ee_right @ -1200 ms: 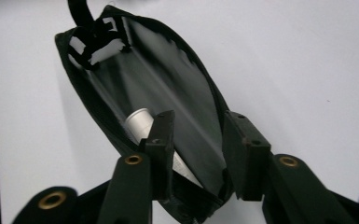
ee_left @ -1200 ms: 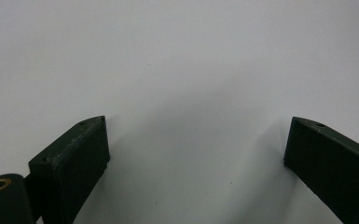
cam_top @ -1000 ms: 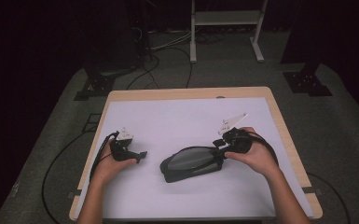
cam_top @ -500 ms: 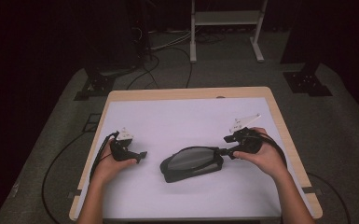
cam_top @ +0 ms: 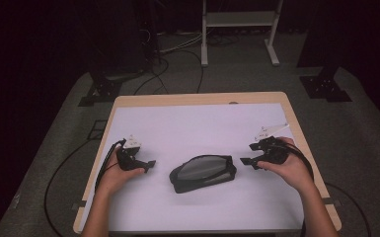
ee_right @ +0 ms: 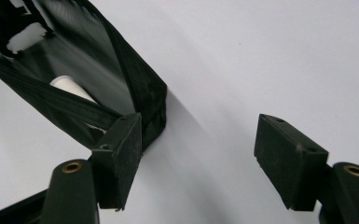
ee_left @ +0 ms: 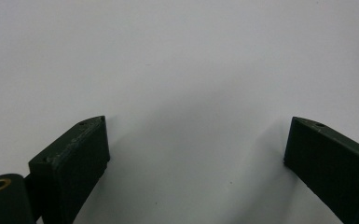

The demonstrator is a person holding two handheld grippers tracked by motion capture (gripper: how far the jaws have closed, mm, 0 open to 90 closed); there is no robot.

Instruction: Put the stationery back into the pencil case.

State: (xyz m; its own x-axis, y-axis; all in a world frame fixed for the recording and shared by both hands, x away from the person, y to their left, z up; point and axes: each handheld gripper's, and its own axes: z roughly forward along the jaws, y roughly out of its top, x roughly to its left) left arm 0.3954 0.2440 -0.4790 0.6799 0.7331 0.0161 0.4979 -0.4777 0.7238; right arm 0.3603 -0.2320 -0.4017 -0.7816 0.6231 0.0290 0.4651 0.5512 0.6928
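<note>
Mesh pouch point(cam_top: 203, 173) is lying mid-table point(cam_top: 187, 98) between 2 grippers. Right gripper point(cam_top: 247, 161) is sitting just beside its end, its jaws having just been opening, nothing between them. Left gripper point(cam_top: 151, 164) is gaping wide, empty, well apart.

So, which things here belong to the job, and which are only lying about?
Job: black mesh pouch, white item inside it, right tongs, open beside the pouch, left tongs, open.
Lying about: white metal stand, floor cables.
</note>
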